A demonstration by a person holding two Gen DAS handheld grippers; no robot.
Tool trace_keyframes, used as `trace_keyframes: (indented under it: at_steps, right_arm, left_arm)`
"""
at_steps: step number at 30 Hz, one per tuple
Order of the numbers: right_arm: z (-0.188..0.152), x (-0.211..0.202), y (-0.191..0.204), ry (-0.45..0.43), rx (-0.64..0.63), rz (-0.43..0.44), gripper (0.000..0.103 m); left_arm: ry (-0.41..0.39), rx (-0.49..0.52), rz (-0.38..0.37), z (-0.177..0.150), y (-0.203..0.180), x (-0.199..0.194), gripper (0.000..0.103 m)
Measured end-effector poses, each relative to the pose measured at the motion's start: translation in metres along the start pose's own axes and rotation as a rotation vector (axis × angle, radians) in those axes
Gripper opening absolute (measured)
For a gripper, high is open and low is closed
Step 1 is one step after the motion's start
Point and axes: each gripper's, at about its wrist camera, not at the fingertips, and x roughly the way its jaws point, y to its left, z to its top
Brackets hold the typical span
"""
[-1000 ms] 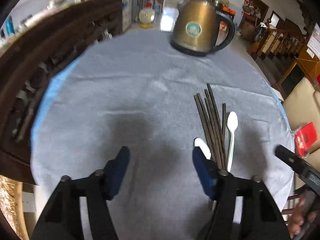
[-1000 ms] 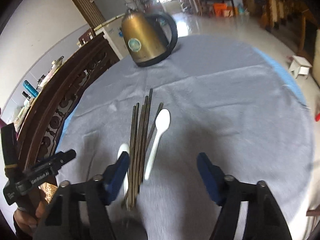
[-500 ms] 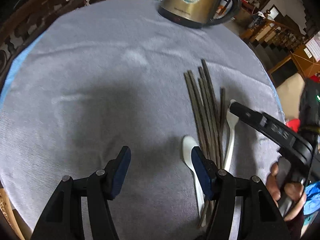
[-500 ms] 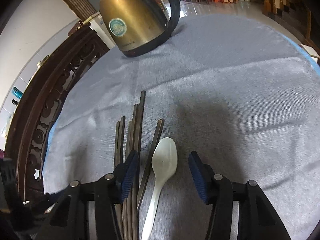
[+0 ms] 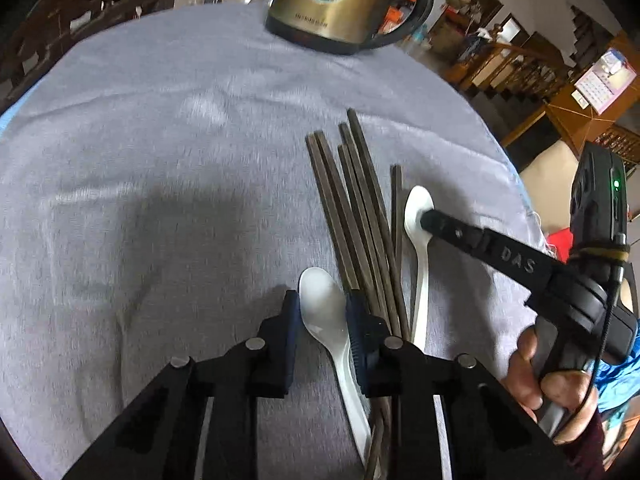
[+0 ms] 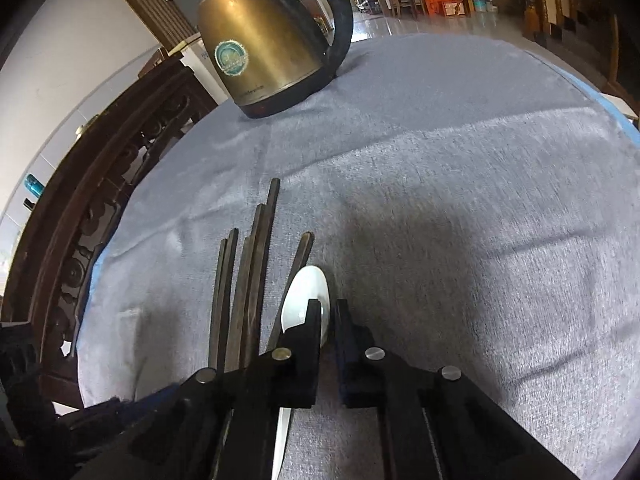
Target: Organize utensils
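Spoons and chopsticks lie together on the grey cloth, handles toward the camera, tips toward the kettle at the far edge. One white spoon sits on the left of the chopstick bundle; its bowl lies between the fingers of the left gripper, whose jaws are closing around it, the right pad at the bowl's edge and the left pad just beside it. Whether both pads press yet I cannot tell. The other spoon lies on the right of the bundle, touching the outermost stick. The right gripper has its jaws nearly together, pinching the right rim of that spoon's bowl. A hand holds its handle.
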Motion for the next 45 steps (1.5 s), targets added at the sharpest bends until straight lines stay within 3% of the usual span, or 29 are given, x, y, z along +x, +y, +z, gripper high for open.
trace_keyframes:
  at_steps: [5, 7, 9, 10, 13, 17, 19, 21, 24, 27, 31, 36, 45]
  right_arm:
    - [-0.004, -0.006, -0.007, 0.024, 0.011, 0.019, 0.013]
    - [-0.004, -0.008, -0.010, 0.028, 0.013, 0.032, 0.025]
    - [-0.002, -0.011, -0.009, 0.012, 0.007, 0.023, 0.062]
    - [-0.002, -0.014, -0.008, -0.005, 0.002, 0.011, 0.067]
    - [0.001, -0.015, 0.000, -0.025, -0.043, -0.020, 0.068]
    - [0.004, 0.000, 0.017, 0.011, -0.141, -0.090, 0.058]
    - [0.002, 0.003, 0.025, 0.009, -0.194, -0.111, 0.033]
    - [0.000, 0.006, 0.032, 0.015, -0.245, -0.135, 0.010]
    - [-0.001, 0.004, 0.034, 0.001, -0.248, -0.139, 0.007]
    - [-0.005, -0.007, 0.027, -0.033, -0.225, -0.114, 0.006]
    - [-0.008, -0.028, 0.016, -0.093, -0.184, -0.074, 0.006]
    - [-0.017, -0.064, 0.011, -0.176, -0.156, 0.010, 0.006]
    - [-0.052, -0.141, 0.030, -0.337, -0.157, 0.166, 0.006]
  left_arm:
    - [-0.035, 0.085, 0.069, -0.001, 0.000, -0.006, 0.024]
    - [-0.049, 0.141, 0.130, -0.003, 0.002, -0.010, 0.025]
    - [-0.052, 0.155, 0.189, 0.001, 0.012, -0.011, 0.026]
    - [-0.048, 0.143, 0.184, 0.003, 0.020, -0.011, 0.026]
    - [-0.041, 0.101, 0.175, 0.005, 0.033, -0.015, 0.026]
    - [-0.055, 0.052, 0.185, 0.000, 0.041, -0.027, 0.030]
    - [-0.042, 0.035, 0.180, -0.011, 0.039, -0.034, 0.042]
    - [-0.020, 0.026, 0.175, -0.017, 0.039, -0.031, 0.046]
    - [-0.044, 0.046, 0.213, -0.020, 0.032, -0.030, 0.047]
    - [-0.064, 0.056, 0.237, -0.019, 0.032, -0.029, 0.031]
    - [-0.091, 0.011, 0.166, -0.015, 0.043, -0.035, 0.030]
    - [-0.119, 0.002, 0.140, -0.022, 0.042, -0.046, 0.030]
    - [-0.304, 0.028, 0.087, -0.030, 0.014, -0.127, 0.030]
